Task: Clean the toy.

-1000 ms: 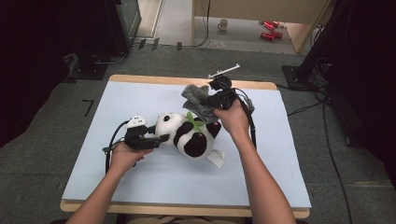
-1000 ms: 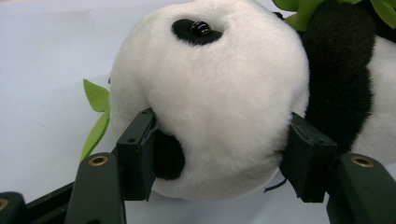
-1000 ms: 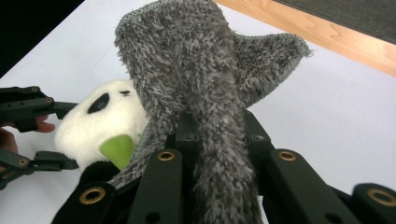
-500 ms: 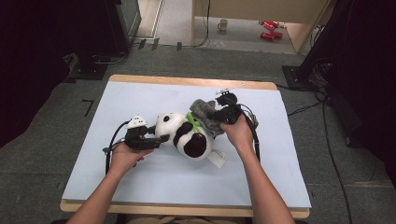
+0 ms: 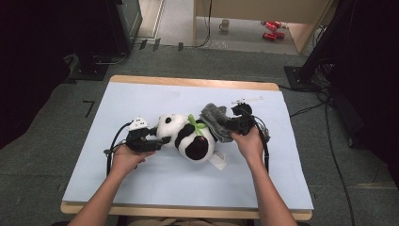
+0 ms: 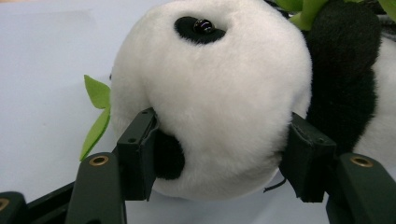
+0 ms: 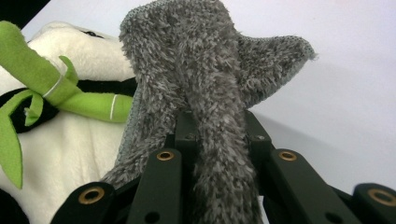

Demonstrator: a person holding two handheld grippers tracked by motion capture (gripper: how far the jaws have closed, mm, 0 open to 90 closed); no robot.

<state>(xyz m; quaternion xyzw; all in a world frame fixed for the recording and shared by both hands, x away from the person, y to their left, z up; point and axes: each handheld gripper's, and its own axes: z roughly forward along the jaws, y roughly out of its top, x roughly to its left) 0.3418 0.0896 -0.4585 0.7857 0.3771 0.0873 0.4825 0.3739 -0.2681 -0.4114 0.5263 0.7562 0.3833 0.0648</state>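
White mug (image 5: 225, 24) on floor, red items (image 5: 269, 30) (blurred), dark cabinet (image 5: 123, 21)

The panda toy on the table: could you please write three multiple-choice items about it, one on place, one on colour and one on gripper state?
1. Where does the grey cloth lie relative to the panda toy in the high view?
A. At the panda's right, against its body
B. On the floor by the mug
C. Under the left gripper

2. What colour is the leaf trim at the panda's neck?
A. Red
B. Green
C. Blue

3. What is the left gripper doing?
A. Standing open, away from the toy
B. Holding the cloth
C. Clamping the panda's head

Answers:
1 A, the high view shows the cloth beside the panda, held by the right gripper.
2 B, green felt leaves show in the right gripper view.
3 C, the left gripper view shows both jaws pressed into the white head.
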